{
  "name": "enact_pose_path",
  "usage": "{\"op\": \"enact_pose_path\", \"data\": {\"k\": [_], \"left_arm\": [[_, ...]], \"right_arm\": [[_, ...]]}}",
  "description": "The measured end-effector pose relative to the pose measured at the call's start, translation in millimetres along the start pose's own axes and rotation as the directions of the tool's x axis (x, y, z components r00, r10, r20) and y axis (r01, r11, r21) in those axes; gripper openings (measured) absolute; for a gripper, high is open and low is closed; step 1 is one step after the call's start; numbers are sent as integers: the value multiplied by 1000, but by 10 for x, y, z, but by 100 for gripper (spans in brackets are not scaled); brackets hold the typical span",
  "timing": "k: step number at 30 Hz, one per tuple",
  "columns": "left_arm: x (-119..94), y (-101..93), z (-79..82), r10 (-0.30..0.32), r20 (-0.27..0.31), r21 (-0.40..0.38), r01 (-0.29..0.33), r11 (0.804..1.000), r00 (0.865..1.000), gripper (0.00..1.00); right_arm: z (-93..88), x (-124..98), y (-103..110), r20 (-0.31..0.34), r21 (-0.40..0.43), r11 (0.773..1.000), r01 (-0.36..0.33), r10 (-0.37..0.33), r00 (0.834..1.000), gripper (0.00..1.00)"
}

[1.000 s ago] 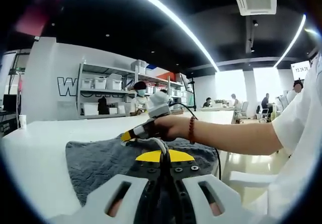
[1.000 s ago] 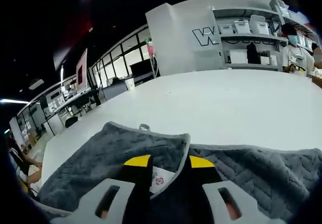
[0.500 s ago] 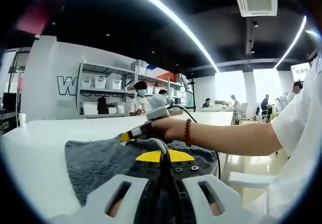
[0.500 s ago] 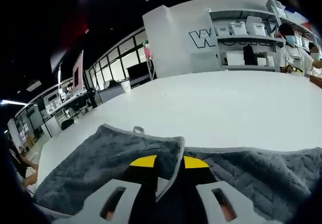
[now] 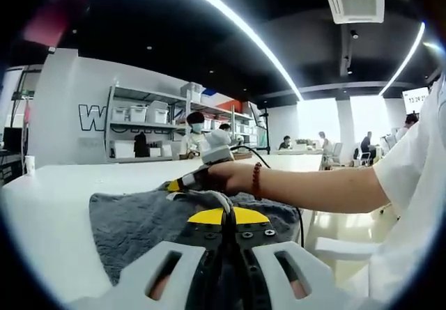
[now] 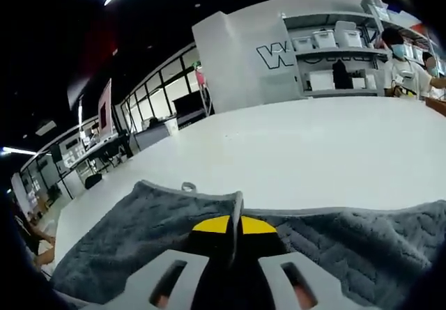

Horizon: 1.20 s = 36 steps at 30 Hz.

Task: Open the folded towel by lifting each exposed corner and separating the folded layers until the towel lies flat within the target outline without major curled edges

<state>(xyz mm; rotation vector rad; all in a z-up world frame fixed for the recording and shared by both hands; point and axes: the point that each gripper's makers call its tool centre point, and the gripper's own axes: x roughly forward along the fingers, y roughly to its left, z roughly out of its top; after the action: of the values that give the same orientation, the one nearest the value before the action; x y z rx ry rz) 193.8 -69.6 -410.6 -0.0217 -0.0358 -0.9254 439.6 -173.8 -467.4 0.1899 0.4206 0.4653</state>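
The grey towel [image 5: 136, 219] lies on the white table [image 5: 49, 205], reaching from the left gripper's jaws toward the right gripper. My left gripper [image 5: 226, 217] has its yellow tips pressed together on the towel's near edge. A hand holds the right gripper [image 5: 182, 182] at the towel's far edge. In the right gripper view, my right gripper [image 6: 234, 224] is shut on a raised towel edge. Grey towel [image 6: 132, 223] spreads to both sides of it, and a small hanging loop [image 6: 188, 186] sticks up at the far edge.
The person's bare forearm [image 5: 313, 188] with a bead bracelet crosses above the towel's right side. The broad white tabletop [image 6: 300, 143] extends far beyond the towel. Shelves with white bins [image 5: 139, 115] and a few people stand in the background.
The right gripper's jaws have closed onto the towel edge, hiding the white label seen between them earlier. The raised fold has sunk lower. The left gripper has stayed put.
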Motion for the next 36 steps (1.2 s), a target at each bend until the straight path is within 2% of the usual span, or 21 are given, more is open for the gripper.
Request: {"op": "enact_pose_path", "data": {"k": [2, 11, 20, 28, 32, 34, 36], "left_arm": [[3, -7, 5, -3, 3, -1, 3, 1000, 1000, 2], [-3, -44, 18, -26, 4, -8, 26, 1000, 1000, 2], [-34, -136, 92, -89, 36, -71, 91, 993, 995, 1], [-70, -187, 154, -96, 42, -53, 98, 994, 995, 1], [-94, -213, 216, -109, 50, -57, 112, 992, 993, 1], [-110, -188, 260, -92, 69, -62, 97, 993, 993, 1], [-119, -178, 256, -103, 64, -74, 107, 992, 993, 1]], "right_arm": [[12, 9, -16, 1, 33, 999, 7, -7, 1000, 0], [96, 53, -33, 13, 75, 997, -9, 8, 1000, 0], [214, 44, -49, 24, 146, 989, -20, 17, 1000, 0], [387, 12, -17, 48, 61, 998, 0, -3, 999, 0], [433, -2, 8, 55, 58, 998, -6, 2, 999, 0], [425, -8, 36, 48, 22, 1000, -9, 8, 999, 0], [451, -14, 35, 51, 20, 1000, -3, 2, 999, 0]]}}
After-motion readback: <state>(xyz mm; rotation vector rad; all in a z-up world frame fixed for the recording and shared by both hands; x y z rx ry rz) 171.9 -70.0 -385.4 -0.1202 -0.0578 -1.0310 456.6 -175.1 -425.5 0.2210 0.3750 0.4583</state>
